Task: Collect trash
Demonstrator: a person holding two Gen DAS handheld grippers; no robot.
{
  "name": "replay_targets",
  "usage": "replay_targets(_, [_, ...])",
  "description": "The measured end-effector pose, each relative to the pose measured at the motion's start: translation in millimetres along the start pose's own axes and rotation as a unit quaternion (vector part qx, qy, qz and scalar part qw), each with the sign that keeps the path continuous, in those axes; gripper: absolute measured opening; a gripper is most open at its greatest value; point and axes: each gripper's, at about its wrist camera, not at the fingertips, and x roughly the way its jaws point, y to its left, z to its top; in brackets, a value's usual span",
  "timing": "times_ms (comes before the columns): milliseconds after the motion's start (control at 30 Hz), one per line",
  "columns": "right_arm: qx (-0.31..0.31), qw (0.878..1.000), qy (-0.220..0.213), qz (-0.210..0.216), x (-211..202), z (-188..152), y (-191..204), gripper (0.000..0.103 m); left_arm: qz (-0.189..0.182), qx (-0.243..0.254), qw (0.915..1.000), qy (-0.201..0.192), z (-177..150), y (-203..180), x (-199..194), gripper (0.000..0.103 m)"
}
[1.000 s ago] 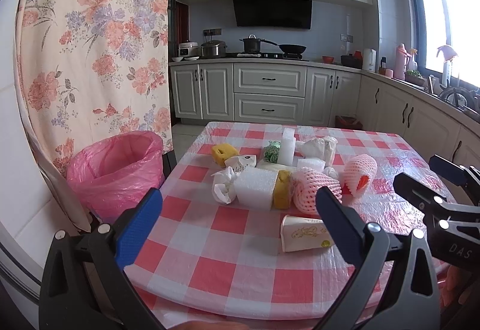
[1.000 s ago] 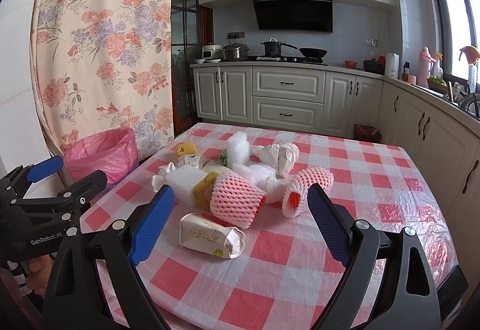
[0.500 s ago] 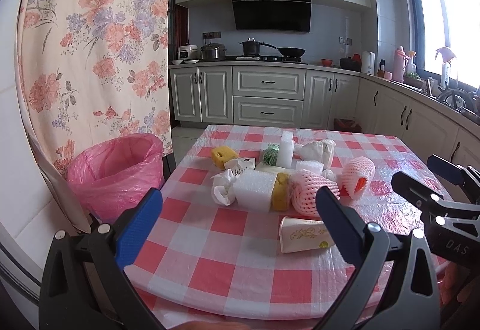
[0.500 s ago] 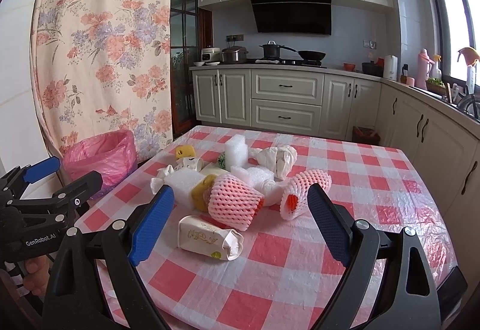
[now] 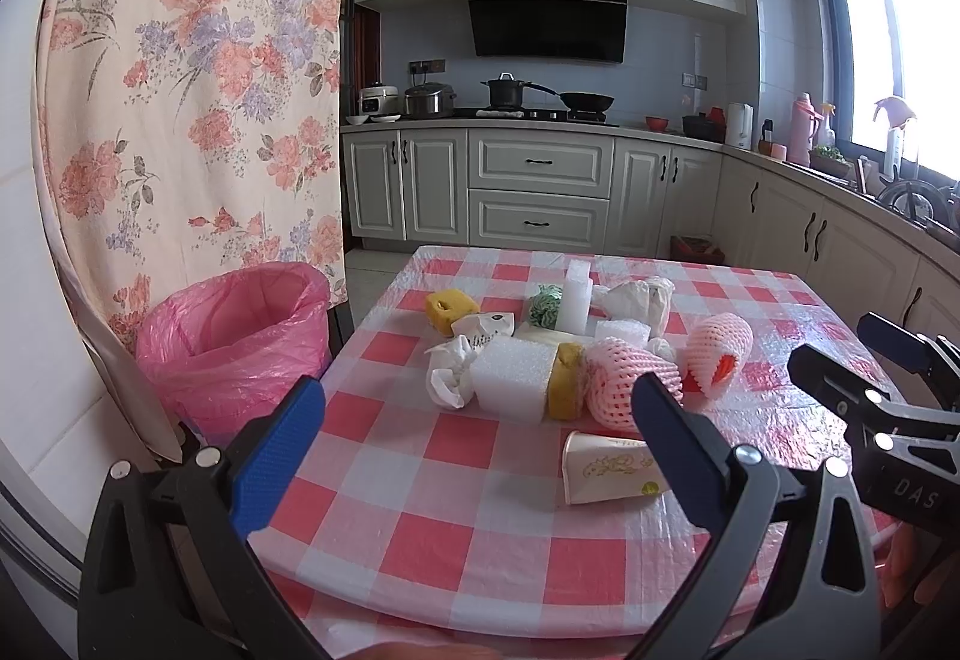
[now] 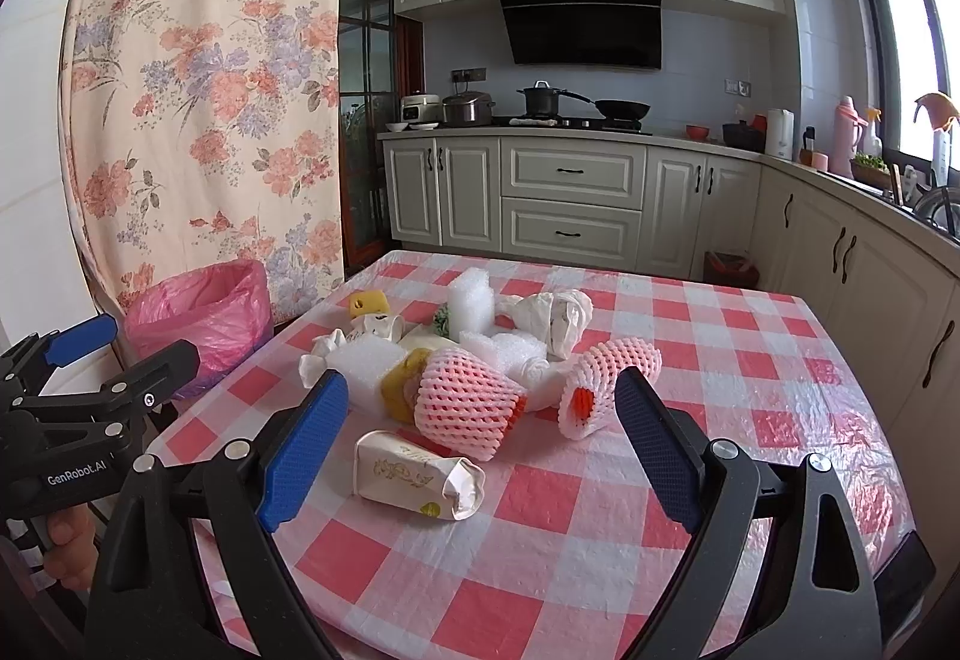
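Observation:
A heap of trash lies mid-table: a crumpled paper cup (image 5: 606,471) (image 6: 417,477) nearest me, two pink foam fruit nets (image 5: 630,387) (image 6: 465,402), white foam blocks (image 5: 516,378) (image 6: 372,366), yellow sponges (image 5: 447,309), crumpled tissue (image 5: 447,372) and a white bag (image 6: 555,315). A bin lined with a pink bag (image 5: 234,336) (image 6: 201,321) stands left of the table. My left gripper (image 5: 474,444) is open and empty above the near table edge. My right gripper (image 6: 483,444) is open and empty, its jaws framing the cup and nets from short of them.
The table has a red-and-white checked cloth (image 5: 420,486) (image 6: 720,360). A floral curtain (image 5: 180,90) hangs behind the bin. Kitchen cabinets and a stove (image 5: 540,192) line the far wall, and a counter (image 6: 870,252) runs along the right.
Both grippers have drifted slightly, so the trash heap sits a little lower in view. Nothing on the table has moved, and both grippers stay open.

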Motion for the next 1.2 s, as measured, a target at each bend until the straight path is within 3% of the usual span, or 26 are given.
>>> replay_targets(1200, [0.001, 1.0, -0.001, -0.001, -0.2, 0.0, -1.1, 0.085, 0.001, 0.002, 1.0, -0.001, -1.2, 1.6, -0.2, 0.099])
